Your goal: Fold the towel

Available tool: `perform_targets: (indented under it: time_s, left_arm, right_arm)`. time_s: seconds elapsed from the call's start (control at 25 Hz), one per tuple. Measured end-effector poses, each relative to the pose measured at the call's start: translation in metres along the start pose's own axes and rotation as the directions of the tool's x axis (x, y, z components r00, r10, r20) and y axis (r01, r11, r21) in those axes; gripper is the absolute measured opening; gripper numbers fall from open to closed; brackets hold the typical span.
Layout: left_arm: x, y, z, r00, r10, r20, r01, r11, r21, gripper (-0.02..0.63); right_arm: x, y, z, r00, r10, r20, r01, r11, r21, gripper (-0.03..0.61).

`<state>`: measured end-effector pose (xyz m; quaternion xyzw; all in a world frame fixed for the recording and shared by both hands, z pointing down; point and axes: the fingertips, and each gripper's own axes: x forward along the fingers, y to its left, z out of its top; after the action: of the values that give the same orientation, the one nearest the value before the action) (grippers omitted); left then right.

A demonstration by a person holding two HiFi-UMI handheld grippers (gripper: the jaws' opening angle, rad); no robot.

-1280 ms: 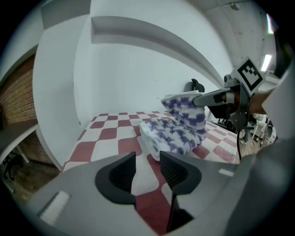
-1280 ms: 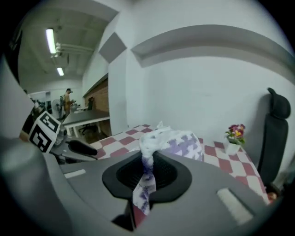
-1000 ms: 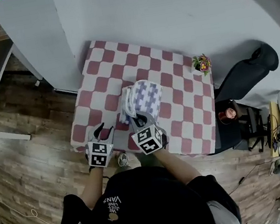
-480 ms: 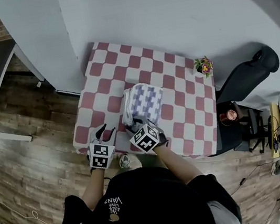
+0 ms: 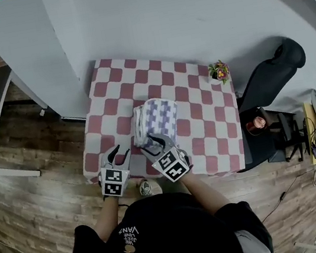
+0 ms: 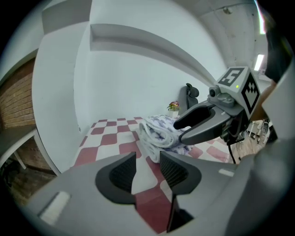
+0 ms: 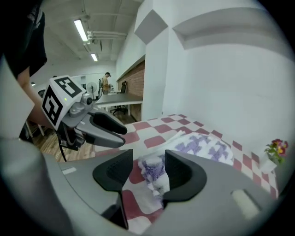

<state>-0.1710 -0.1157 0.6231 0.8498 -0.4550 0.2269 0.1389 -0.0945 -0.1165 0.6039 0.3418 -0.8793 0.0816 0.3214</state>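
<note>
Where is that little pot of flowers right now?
In the head view the flower pot stands at the far right corner of the checked table, beyond the folded towel.

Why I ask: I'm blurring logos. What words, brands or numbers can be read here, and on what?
"VANS": upside down, on the person's black shirt; the smaller lines beside it are too small to read.
Left marker cube and right marker cube: black-and-white patterns only, no words.
</note>
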Motion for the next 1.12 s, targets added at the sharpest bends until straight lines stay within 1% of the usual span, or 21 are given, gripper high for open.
perform_targets:
  time_s: [0.16,0.36,0.44,0.56,0.6,0.68,0.72,0.8,0.88,1.0,1.12]
  left_arm:
    - [-0.002,-0.007,0.012,0.999,-0.017,0.029,0.016,0.999,0.036,0.161]
    - [-0.008,-0.026,0.031,0.997,-0.031,0.077,0.025,0.996,0.084,0.16]
    - [-0.012,-0.035,0.038,0.995,-0.032,0.096,0.022,0.995,0.101,0.16]
    - [-0.018,-0.052,0.049,0.992,-0.036,0.121,0.021,0.992,0.125,0.16]
    - [-0.021,-0.059,0.052,0.991,-0.039,0.127,0.022,0.991,0.131,0.159]
    - [-0.028,-0.074,0.059,0.989,-0.042,0.142,0.023,0.991,0.133,0.156]
    - [-0.033,-0.082,0.063,0.987,-0.043,0.153,0.022,0.991,0.133,0.144]
    - [-0.042,-0.098,0.072,0.982,-0.039,0.184,0.014,0.991,0.135,0.087]
    - [-0.053,-0.113,0.079,0.976,-0.029,0.216,-0.001,0.99,0.138,0.052]
    - [-0.068,-0.138,0.084,0.968,-0.008,0.25,-0.026,0.991,0.132,0.023]
    - [-0.085,-0.162,0.08,0.966,0.017,0.258,-0.052,0.99,0.131,0.006]
  right_arm:
    - [-0.036,-0.012,0.014,0.99,-0.095,0.102,0.088,0.993,0.075,0.218]
    - [-0.086,-0.032,0.006,0.959,-0.22,0.177,0.189,0.967,0.173,0.198]
    - [-0.106,-0.038,0.001,0.944,-0.261,0.203,0.219,0.954,0.206,0.176]
    - [-0.133,-0.047,-0.008,0.925,-0.304,0.226,0.246,0.936,0.252,0.122]
    - [-0.142,-0.048,-0.011,0.92,-0.315,0.233,0.25,0.93,0.27,0.101]
    - [-0.161,-0.05,-0.019,0.911,-0.334,0.241,0.258,0.919,0.298,0.035]
    - [-0.17,-0.051,-0.024,0.908,-0.341,0.242,0.262,0.915,0.305,0.01]
    - [-0.186,-0.05,-0.034,0.905,-0.346,0.248,0.265,0.913,0.31,0.006]
    - [-0.201,-0.048,-0.044,0.903,-0.345,0.254,0.259,0.912,0.319,0.006]
    - [-0.22,-0.044,-0.061,0.905,-0.336,0.26,0.244,0.912,0.329,0.006]
    - [-0.239,-0.037,-0.074,0.908,-0.32,0.271,0.223,0.916,0.333,0.005]
